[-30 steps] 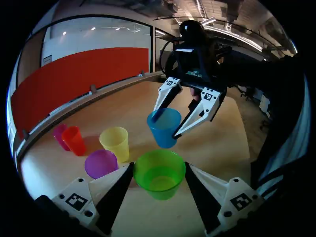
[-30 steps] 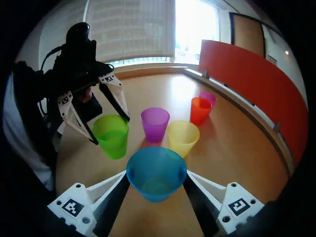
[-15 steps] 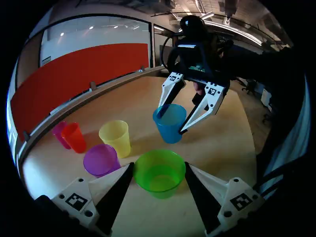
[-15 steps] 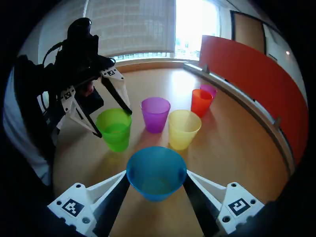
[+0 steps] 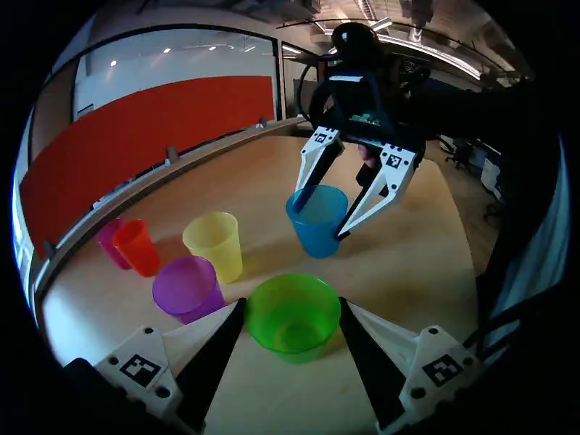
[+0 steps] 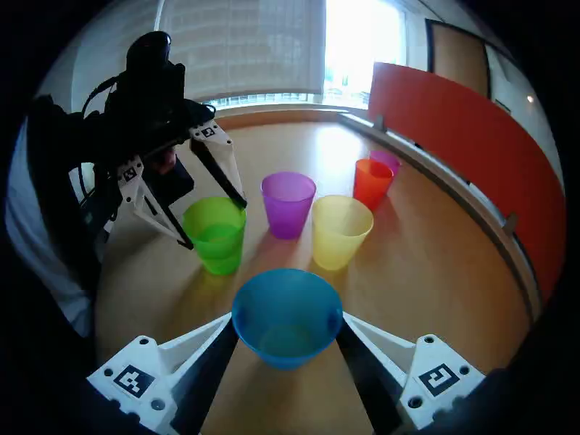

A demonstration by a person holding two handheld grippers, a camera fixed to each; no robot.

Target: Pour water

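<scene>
My left gripper (image 5: 291, 322) is shut on a green cup (image 5: 293, 317) that holds a little water, upright just above the wooden table (image 5: 413, 254). Facing it, my right gripper (image 5: 325, 216) is shut on a blue cup (image 5: 317, 220), also upright and low over the table. In the right gripper view the blue cup (image 6: 287, 317) sits between my right gripper (image 6: 287, 326) fingers. Farther off to the left, the left gripper (image 6: 216, 225) holds the green cup (image 6: 214, 235). The two cups are apart.
A yellow cup (image 5: 214, 245), a purple cup (image 5: 185, 288), an orange cup (image 5: 136, 247) and a pink cup (image 5: 109, 238) stand in a group on the table beside a red wall panel (image 5: 138, 145). A person in dark sleeves (image 6: 58, 181) holds the grippers. A bright window (image 6: 348, 51) lies beyond.
Both cups have come down toward the table. The blue cup has drifted a little away from the green one.
</scene>
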